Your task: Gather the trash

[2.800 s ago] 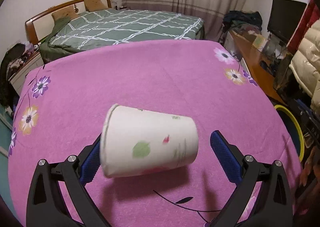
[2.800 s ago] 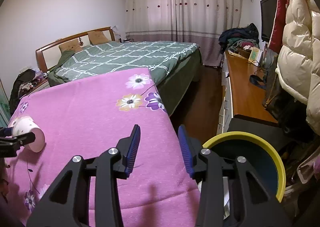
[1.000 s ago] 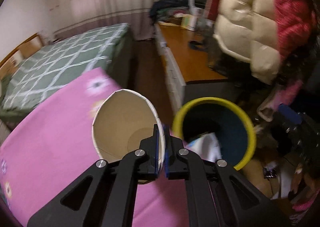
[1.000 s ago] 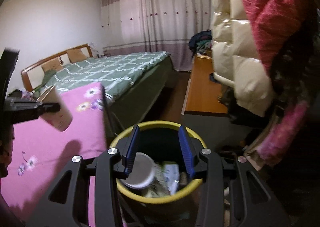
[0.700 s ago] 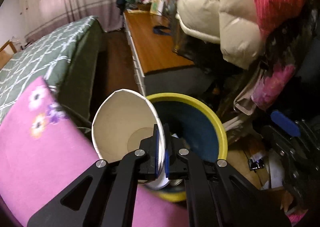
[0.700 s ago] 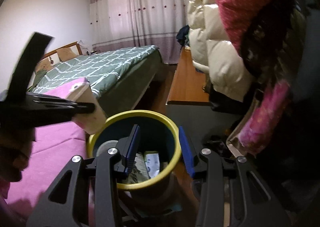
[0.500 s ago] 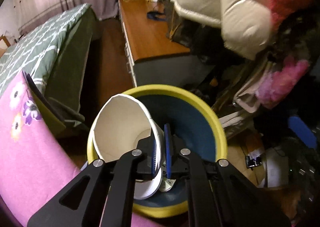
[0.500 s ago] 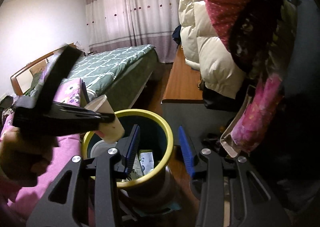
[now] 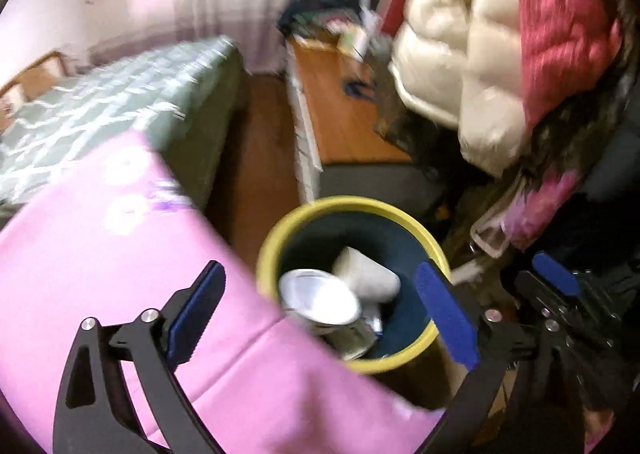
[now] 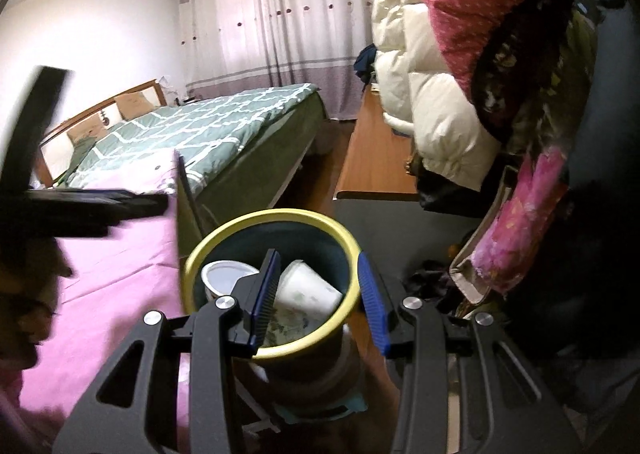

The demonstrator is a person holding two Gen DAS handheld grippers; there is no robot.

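Two paper cups lie inside the trash bin [image 9: 267, 254], so the drop is, I judge, already made. The paper cup [image 9: 366, 279] that belongs to this step rests on its side on top of the other rubbish, deep between the dark blue walls of the bin. In the right wrist view its long axis runs from upper left to lower right, with the wide mouth toward the lower right and the narrow bottom toward the upper left; it leans against the second cup [image 9: 318, 301], whose open mouth faces up toward the left camera.

The left gripper [image 9: 324, 304] hangs above the near rim of the bin, partly over the edge of the pink blanket [image 9: 100, 254]. Its fingers [image 9: 446, 312] have just been opening and now stand wide apart with nothing between them, only the bin seen far below. This wide opening is what lets the cup fall freely.

The right gripper [image 10: 318, 296] points down at the bin from the other side. Its fingers [image 10: 266, 296] stand about half apart and grip nothing; the cup seen between them is down in the bin, not touched. It seems to wait while the left one works. The bin stands beside the bed, close to the blanket, which keeps the carry short.
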